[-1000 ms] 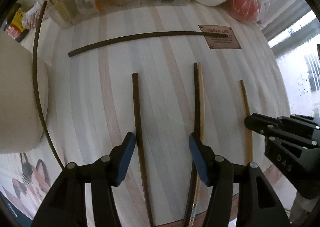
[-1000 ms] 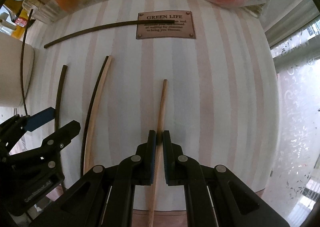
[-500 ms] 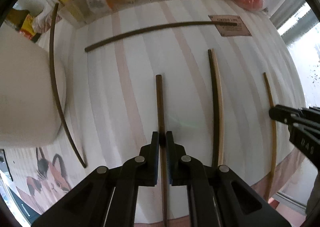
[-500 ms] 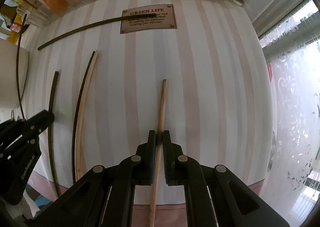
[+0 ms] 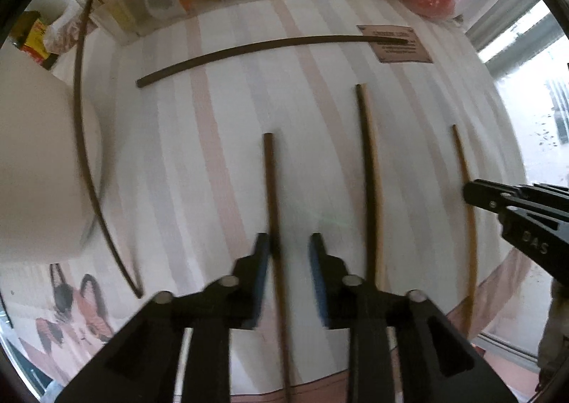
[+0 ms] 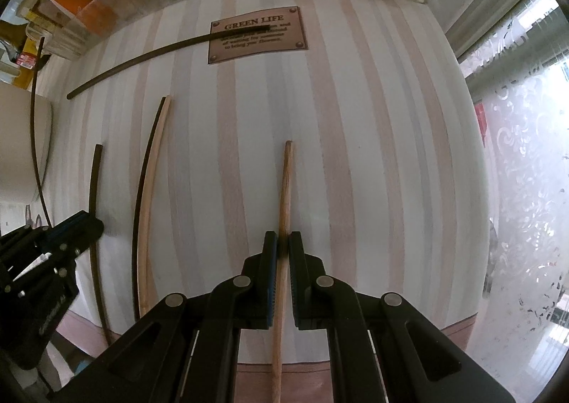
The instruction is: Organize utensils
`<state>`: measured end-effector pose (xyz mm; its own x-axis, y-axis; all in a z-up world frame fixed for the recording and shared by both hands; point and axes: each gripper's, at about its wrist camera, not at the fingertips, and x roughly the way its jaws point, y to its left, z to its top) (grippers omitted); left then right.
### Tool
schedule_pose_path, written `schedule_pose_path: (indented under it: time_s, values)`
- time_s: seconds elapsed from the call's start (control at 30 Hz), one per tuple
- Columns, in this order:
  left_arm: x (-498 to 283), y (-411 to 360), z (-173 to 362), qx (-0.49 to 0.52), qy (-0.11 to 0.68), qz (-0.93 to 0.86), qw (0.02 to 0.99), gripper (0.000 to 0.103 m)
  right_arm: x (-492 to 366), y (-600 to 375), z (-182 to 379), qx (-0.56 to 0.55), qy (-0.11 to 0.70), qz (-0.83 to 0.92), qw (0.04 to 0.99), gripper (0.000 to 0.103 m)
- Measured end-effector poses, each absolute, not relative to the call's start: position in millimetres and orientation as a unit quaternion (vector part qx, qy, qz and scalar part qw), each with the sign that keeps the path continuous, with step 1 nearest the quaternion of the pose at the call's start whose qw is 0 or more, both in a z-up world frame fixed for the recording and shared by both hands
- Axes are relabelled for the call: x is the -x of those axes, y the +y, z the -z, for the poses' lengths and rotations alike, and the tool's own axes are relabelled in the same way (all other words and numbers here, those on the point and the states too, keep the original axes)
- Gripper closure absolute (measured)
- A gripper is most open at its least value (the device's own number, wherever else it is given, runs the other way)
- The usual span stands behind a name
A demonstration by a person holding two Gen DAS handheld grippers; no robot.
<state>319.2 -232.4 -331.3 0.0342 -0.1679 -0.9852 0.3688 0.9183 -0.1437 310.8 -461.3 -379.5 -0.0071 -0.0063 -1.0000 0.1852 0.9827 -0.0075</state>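
Left gripper (image 5: 288,253), jaws just parted, straddling dark chopstick (image 5: 272,189) on striped counter (image 5: 213,154), left pad alongside it. Right gripper (image 6: 282,248) clamped on light chopstick (image 6: 285,189). Paired chopsticks (image 6: 149,211) lying between; another dark chopstick (image 6: 142,56) farther off.

Paired chopsticks (image 5: 370,175) between two single chopsticks (image 5: 272,189), another chopstick (image 5: 249,49) crosswise behind, on tablecloth (image 5: 320,111)
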Motion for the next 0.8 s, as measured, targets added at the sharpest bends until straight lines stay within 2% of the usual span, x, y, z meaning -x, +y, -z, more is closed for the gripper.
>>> schedule_pose_path:
  time_s: [0.17,0.27,0.3,0.33,0.53,0.8]
  values:
    - [-317.7,-239.4,331.5,-0.098,0.66,0.186,0.721,0.077,-319.5,-448.1,377.8,-0.053,0.705,0.072,0.704,0.096]
    - [-313.8,-247.4,324.9,-0.108,0.657,0.181,0.724,0.083,-322.1,-442.1,374.9,-0.042,0.699,0.076,0.71,0.096]
    - [-313.0,-248.0,324.9,-0.114,0.654,0.178,0.726,0.094,-322.0,-439.8,374.0,-0.039,0.696,0.079,0.712,0.096]
    - [-311.5,-248.1,324.4,-0.113,0.653,0.177,0.728,0.098,-321.7,-438.1,374.0,-0.037,0.695,0.081,0.714,0.096]
    - [-312.0,-232.9,328.9,-0.082,0.666,0.156,0.725,0.099,-316.0,-416.4,376.1,-0.092,0.709,0.037,0.699,0.097]
    - [-309.0,-215.3,329.5,-0.051,0.681,0.146,0.716,0.099,-311.1,-382.2,376.4,-0.038,0.718,0.018,0.694,0.096]
